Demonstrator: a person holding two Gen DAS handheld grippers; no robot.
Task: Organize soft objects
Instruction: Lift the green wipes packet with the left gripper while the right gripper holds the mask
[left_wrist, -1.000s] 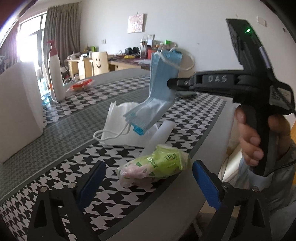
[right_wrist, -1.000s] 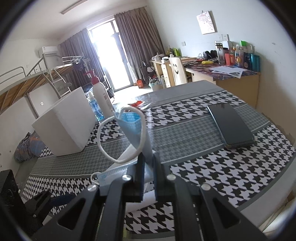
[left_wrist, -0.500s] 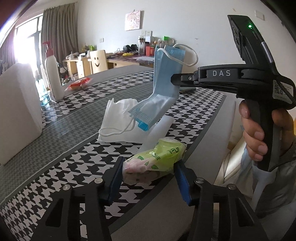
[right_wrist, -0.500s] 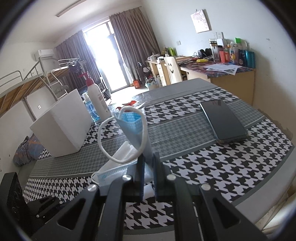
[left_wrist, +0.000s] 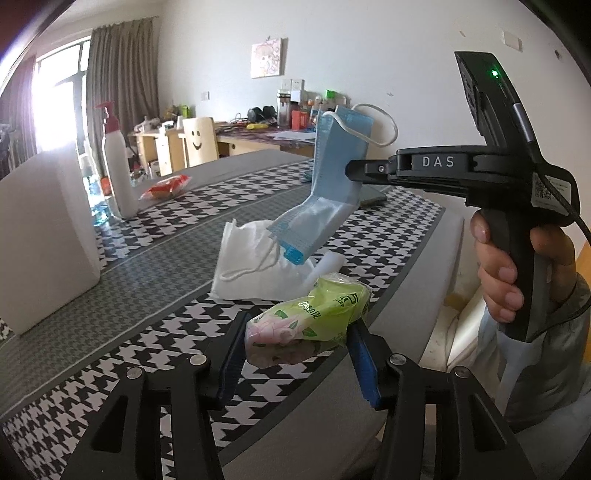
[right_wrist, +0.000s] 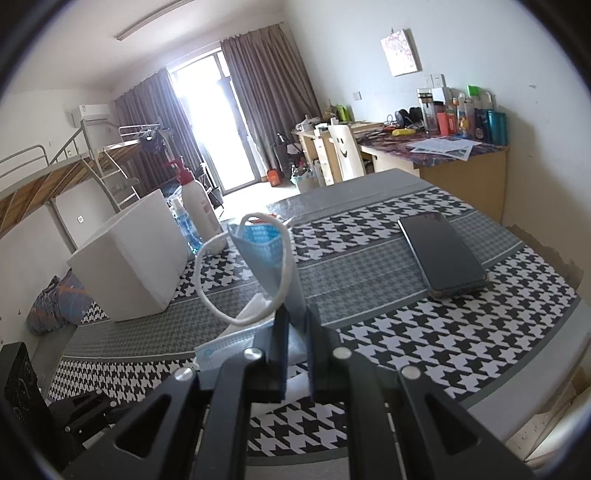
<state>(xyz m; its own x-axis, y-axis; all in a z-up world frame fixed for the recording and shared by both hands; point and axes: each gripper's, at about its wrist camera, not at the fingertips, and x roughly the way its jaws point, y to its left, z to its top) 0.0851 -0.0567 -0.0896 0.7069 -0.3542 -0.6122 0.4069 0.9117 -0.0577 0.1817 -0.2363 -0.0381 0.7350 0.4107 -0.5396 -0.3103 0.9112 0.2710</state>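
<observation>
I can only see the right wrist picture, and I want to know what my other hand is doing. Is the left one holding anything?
Observer: Yes. The left tongs have just closed on a green tissue pack, and a pad presses on each side of it.
Operator: What's below my blue mask?
Observer: The blue mask hangs from the right tongs. Its lower end hangs over a white mask lying flat on the table.
Operator: Is there anything else near the bottle?
Observer: A red packet lies beside the white pump bottle.
</observation>
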